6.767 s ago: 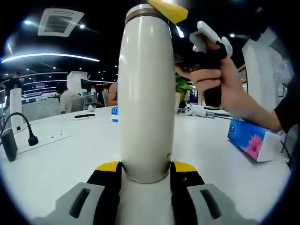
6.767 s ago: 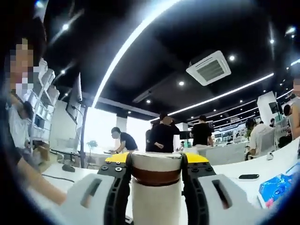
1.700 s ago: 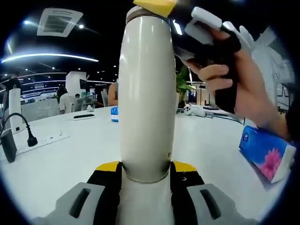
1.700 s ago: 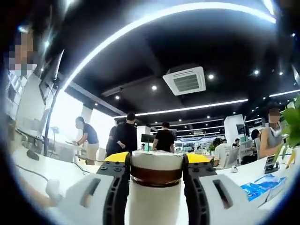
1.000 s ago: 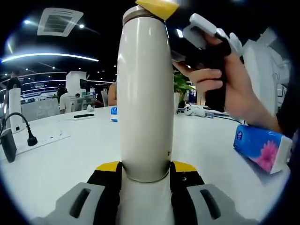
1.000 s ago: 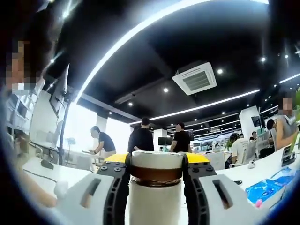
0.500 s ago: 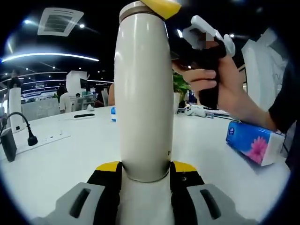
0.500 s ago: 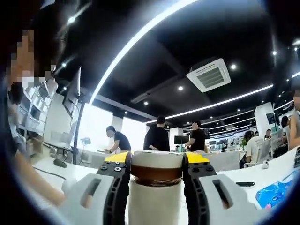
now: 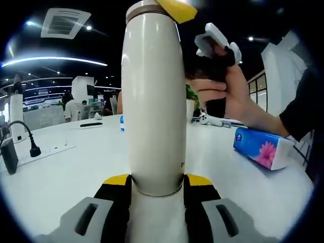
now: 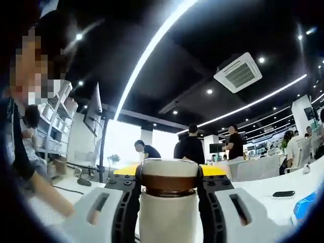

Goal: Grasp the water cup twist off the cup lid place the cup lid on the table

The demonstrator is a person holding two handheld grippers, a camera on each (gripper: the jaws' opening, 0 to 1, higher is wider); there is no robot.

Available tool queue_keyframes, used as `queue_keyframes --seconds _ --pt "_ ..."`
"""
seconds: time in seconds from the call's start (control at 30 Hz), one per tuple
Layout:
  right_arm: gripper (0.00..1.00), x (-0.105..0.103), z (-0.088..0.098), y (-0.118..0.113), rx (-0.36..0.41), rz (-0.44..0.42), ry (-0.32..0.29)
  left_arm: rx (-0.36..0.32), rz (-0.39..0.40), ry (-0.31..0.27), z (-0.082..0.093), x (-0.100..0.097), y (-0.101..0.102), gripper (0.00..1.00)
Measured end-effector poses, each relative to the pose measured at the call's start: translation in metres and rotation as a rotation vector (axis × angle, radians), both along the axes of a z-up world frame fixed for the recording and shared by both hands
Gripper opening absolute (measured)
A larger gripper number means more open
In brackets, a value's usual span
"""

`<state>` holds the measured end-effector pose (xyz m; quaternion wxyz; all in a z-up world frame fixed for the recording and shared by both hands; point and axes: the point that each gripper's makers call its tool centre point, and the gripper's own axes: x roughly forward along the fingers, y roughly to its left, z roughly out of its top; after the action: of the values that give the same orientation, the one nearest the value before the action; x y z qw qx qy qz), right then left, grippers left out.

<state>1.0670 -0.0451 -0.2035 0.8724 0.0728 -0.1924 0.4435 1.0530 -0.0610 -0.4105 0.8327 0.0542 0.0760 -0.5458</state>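
Left hand-held gripper [image 9: 157, 185] clamps water cup [image 9: 154, 96] — right hand-held gripper [image 10: 168, 177] clamps cup lid [image 10: 168, 177]

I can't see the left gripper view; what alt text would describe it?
A tall cream water cup stands on a white table, clamped low between the left gripper's yellow-tipped jaws. The right gripper, held in a hand, grips its top; a tissue pack lies beyond.

Tissue pack [image 9: 260, 147] lies on white surface [image 9: 66, 169]; power strip [image 9: 48, 151] and black plug [image 9: 34, 150] at left
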Motion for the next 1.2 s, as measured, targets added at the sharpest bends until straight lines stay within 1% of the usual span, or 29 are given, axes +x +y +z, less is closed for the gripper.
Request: queue_keyframes --seconds 0.27,0.37,0.47,0.57,0.7,0.93,1.07,1.2 --pt "0.46 -0.002 -0.001 -0.005 0.0 0.117 0.01 0.0 0.002 0.0 0.0 -0.001 0.001 0.42" --pt "0.46 -0.004 -0.001 -0.007 -0.009 0.149 -0.002 0.0 0.004 0.001 0.0 -0.001 0.001 0.42" --pt "0.46 -0.009 -0.001 -0.006 -0.026 0.187 -0.027 0.0 0.005 0.001 0.0 -0.001 0.001 0.42" --pt "0.46 -0.012 -0.001 -0.005 -0.031 0.209 -0.032 0.0 0.007 0.001 0.0 -0.001 0.002 0.42" --pt "0.46 -0.01 -0.001 -0.004 -0.023 0.217 -0.026 0.0 0.008 0.001 0.001 -0.001 0.002 0.42" --pt "0.47 -0.009 -0.001 -0.002 -0.019 0.203 -0.015 0.0 0.008 0.001 0.001 -0.001 0.003 0.42" --pt "0.49 -0.006 -0.004 -0.002 -0.027 0.159 0.007 0.0 0.007 0.001 0.001 -0.001 0.003 0.42" --pt "0.53 -0.004 -0.013 0.002 -0.06 0.123 0.026 0.0 0.006 -0.001 0.001 -0.001 0.003 0.42"
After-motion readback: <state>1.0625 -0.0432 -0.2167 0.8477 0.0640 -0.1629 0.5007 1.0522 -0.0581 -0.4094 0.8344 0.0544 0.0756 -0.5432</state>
